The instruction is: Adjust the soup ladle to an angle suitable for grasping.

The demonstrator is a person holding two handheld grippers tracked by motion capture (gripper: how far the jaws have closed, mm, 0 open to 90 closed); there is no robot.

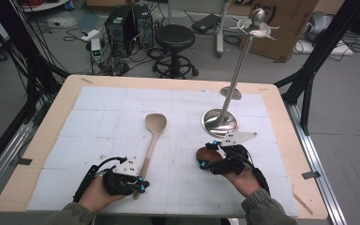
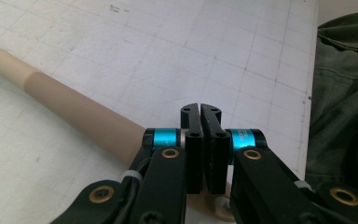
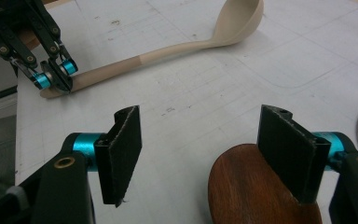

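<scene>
The left gripper (image 1: 142,186), jaws pressed together, rests on the beige ladle (image 1: 153,136) handle's end (apparently pinning it flat); the right gripper (image 3: 200,154) spreads wide around a dark wooden spoon (image 3: 256,191).

Each hand carried a black two-jaw gripper. The left gripper (image 1: 143,186) was built of black linked arms with brass-coloured rivets at the joints and bright blue cylinders just behind the jaw blocks; a white plate dotted with small dark holes sat on top, and a black cable looped off its left side. The right gripper (image 1: 205,154) bore the same blue accents, a pale grey three-cornered plate on its far side, and black cabling over the knuckles. Its jaws were faced with rough black pads (image 3: 125,151). Both sleeves (image 1: 267,208) were olive green with ribbed cuffs, one showing a zip.
</scene>
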